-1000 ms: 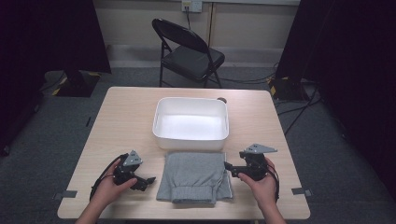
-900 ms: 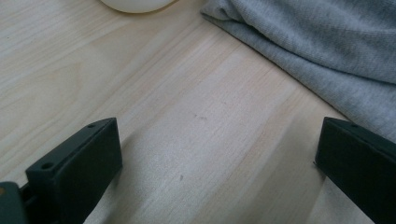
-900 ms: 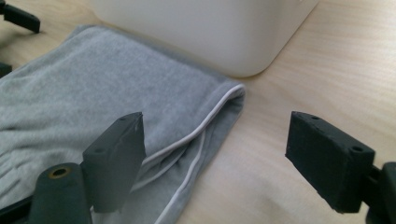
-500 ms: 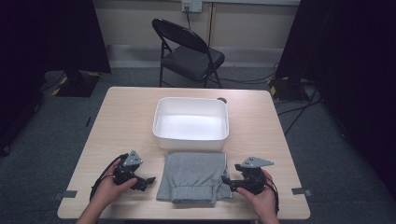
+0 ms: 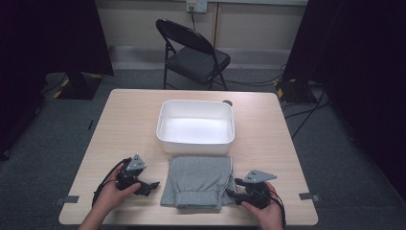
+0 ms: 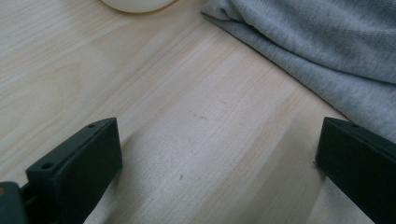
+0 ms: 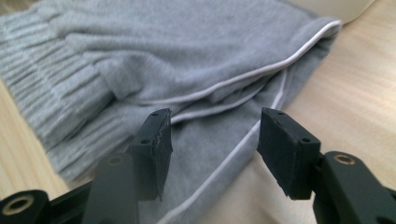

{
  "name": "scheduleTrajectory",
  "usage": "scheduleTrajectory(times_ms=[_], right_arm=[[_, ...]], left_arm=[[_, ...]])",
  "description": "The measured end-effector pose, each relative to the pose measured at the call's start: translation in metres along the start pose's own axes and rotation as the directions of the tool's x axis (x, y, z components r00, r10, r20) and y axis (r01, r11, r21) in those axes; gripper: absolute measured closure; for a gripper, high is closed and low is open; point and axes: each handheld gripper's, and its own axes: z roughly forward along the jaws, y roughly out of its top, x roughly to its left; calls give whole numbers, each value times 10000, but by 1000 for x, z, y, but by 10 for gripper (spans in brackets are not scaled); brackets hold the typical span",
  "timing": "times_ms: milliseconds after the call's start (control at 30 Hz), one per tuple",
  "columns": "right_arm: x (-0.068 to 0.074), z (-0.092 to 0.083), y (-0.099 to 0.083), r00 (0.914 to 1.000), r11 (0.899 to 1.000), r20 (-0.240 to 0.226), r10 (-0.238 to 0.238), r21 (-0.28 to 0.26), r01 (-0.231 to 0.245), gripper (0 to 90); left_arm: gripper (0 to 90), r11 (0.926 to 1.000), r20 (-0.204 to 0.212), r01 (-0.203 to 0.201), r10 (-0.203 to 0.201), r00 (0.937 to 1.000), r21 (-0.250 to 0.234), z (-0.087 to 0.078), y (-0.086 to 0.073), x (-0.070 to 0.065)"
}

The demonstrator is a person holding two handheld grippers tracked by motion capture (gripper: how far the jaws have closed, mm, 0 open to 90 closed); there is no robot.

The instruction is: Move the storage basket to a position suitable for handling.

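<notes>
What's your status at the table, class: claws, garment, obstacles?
Left claw open, beside grey garment. Right claw closing around its piped edge, not yet pinching. White tub behind garment, not blocking.

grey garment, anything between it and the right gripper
Nothing visible. The right gripper is at the grey garment edge; its fingers, just closing, straddle the white-piped hem without pressing it yet.

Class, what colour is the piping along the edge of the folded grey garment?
White: the piping runs along the grey garment, clearest in the right gripper view.
</notes>
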Motion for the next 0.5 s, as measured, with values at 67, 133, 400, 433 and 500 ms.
scheduleTrajectory(times_ms=[67, 133, 400, 433, 500], right_arm=[[3, -1, -1, 10000, 10000, -69, -58, 46, 59, 447], [5, -3, -3, 9997, 9997, -18, -223, 94, 223, 451], [4, -3, -9, 9991, 9975, -45, -417, 560, 419, 479], [4, -3, -9, 9992, 9978, -124, -369, 548, 376, 479], [3, -3, -11, 9997, 9987, -166, -184, 465, 192, 476]], left_arm=[[0, 10000, -1, 2, -2, 10000, -2, 0, 0, 0], [0, 10000, -1, 2, -2, 10000, -1, 0, 0, 0], [0, 10000, -49, 64, -64, 10000, 0, -1, -1, -2], [0, 10000, -58, 69, -69, 10000, 0, -1, -1, -2], [0, 10000, -83, 61, -61, 9999, 6, -1, -1, -2]])
